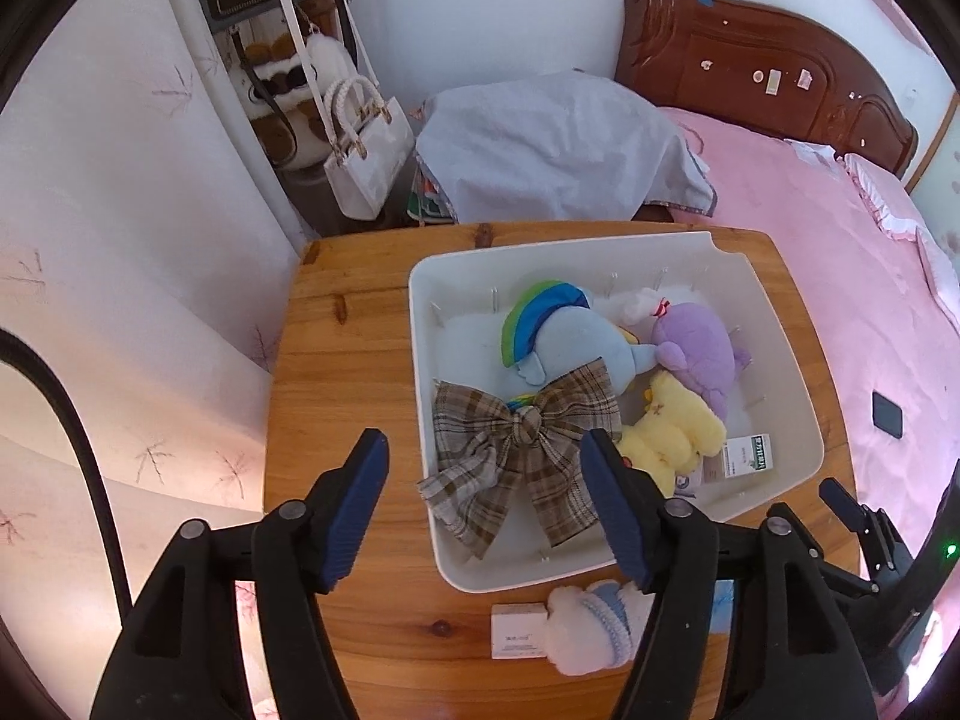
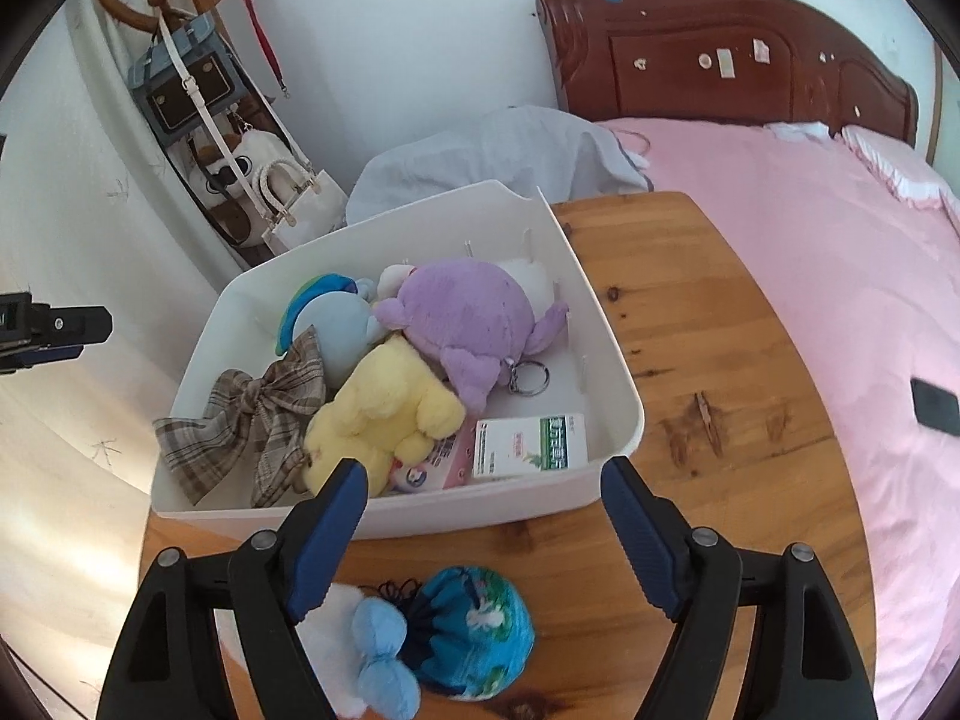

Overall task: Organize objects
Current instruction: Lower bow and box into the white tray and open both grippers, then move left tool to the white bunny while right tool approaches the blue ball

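Observation:
A white bin (image 1: 774, 360) (image 2: 606, 354) stands on a round wooden table (image 1: 342, 360) (image 2: 720, 396). In it lie a plaid bow (image 1: 522, 450) (image 2: 252, 420), a blue plush (image 1: 564, 342) (image 2: 336, 318), a purple plush (image 1: 696, 348) (image 2: 468, 306), a yellow plush (image 1: 672, 432) (image 2: 384, 414) and a green-white box (image 1: 747, 456) (image 2: 531, 438). On the table in front lie a white-blue plush (image 1: 588, 624) (image 2: 372, 648), a small white box (image 1: 519, 630) and a blue drawstring pouch (image 2: 474, 630). My left gripper (image 1: 486, 510) is open above the bin's near left corner. My right gripper (image 2: 486, 540) is open above the pouch.
A pink bed (image 1: 840, 252) (image 2: 840, 228) with a brown headboard lies right of the table, with a black phone (image 1: 887, 414) (image 2: 934, 407) on it. A grey cloth heap (image 1: 558, 150) lies behind the table. Bags (image 1: 366, 144) (image 2: 294, 198) hang by the wall at left.

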Motion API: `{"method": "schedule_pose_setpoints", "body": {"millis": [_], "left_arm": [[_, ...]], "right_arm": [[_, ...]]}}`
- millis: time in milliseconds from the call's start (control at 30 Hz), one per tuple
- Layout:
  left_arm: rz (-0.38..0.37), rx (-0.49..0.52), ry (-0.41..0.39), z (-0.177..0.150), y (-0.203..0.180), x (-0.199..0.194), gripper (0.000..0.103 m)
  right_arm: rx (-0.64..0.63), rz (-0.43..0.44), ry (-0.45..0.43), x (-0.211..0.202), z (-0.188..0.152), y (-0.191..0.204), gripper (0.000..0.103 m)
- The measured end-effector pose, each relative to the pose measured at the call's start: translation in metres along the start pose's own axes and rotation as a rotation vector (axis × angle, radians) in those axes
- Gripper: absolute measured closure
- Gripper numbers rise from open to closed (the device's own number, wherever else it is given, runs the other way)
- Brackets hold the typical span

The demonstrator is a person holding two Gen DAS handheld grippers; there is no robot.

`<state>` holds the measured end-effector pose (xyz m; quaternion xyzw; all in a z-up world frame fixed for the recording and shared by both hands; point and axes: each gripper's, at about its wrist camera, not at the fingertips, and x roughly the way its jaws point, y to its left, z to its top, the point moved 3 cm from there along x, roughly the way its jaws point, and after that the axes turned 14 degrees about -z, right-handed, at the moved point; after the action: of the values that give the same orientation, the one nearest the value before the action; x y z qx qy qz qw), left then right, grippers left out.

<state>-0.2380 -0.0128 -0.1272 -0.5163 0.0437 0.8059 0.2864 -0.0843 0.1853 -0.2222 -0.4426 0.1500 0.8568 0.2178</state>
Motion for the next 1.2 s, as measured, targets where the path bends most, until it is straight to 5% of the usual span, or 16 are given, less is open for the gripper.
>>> {"method": "schedule_pose_setpoints", "body": {"millis": [533, 900, 1200], "left_arm": [[-0.038, 0.084, -0.021, -0.036, -0.014, -0.020, 0.026], [0.078, 0.121, -0.055, -0.065, -0.027, -0.045, 0.026], [0.160, 0.299, -0.090, -0.087, -0.051, -0.072, 0.026]], "right_arm": [[0.032, 0.079, 0.176, -0.014, -0.031, -0.003, 0.022], [-0.067, 0.150, 0.217, -0.028, -0.047, 0.004, 0.022], [-0.157, 0.160, 0.174, -0.046, -0.055, -0.006, 0.022]]}}
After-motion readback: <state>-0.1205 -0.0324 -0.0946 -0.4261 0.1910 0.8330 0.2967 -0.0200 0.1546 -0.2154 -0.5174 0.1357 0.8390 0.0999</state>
